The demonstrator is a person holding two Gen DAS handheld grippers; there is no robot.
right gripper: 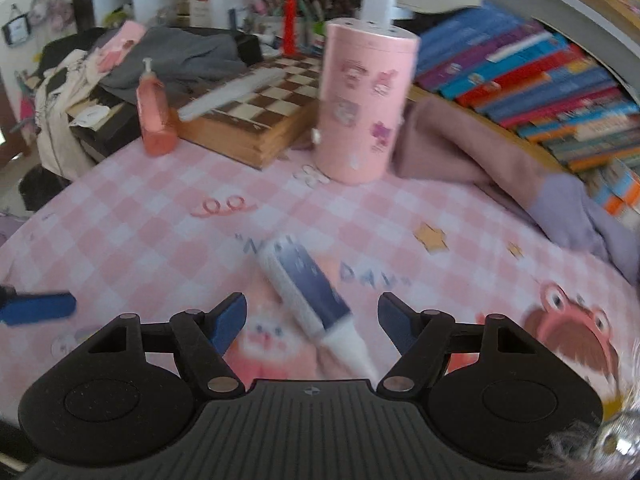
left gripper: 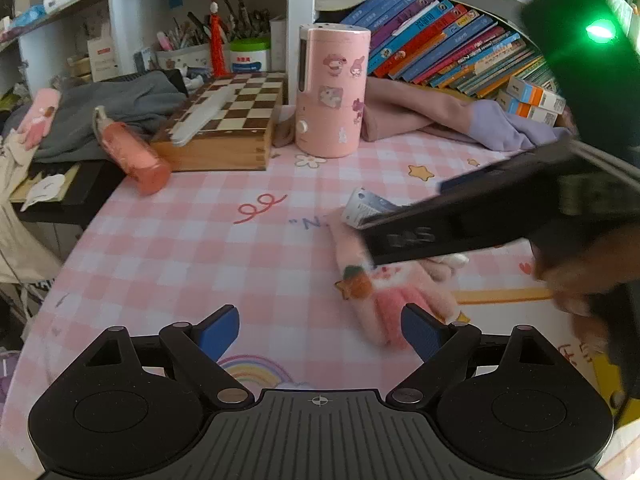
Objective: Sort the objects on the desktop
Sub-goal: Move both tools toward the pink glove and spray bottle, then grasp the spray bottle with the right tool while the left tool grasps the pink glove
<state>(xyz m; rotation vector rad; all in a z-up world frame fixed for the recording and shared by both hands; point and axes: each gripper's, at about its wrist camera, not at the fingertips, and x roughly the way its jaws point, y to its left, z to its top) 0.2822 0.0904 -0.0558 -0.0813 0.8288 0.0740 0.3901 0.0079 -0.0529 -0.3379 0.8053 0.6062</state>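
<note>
In the right wrist view, a white and dark-blue tube (right gripper: 308,292) lies slantwise on a fuzzy pink glove (right gripper: 262,340) on the checked cloth. My right gripper (right gripper: 312,320) is open and straddles the tube, its pads clear of it. In the left wrist view, my left gripper (left gripper: 322,332) is open and empty, low over the cloth. The pink glove (left gripper: 380,292) lies just beyond its right fingertip (left gripper: 420,332). The tube (left gripper: 366,206) pokes out from under the right gripper's black body (left gripper: 480,216), which crosses in from the right.
A pink sticker-covered canister (left gripper: 332,92) stands at the back centre, beside a wooden chessboard box (left gripper: 236,120). An orange pump bottle (left gripper: 132,152) leans against the box. Pink and lilac clothing (left gripper: 460,120) and slanting books (left gripper: 448,44) fill the back right. Grey clothes (left gripper: 120,100) are heaped at the left.
</note>
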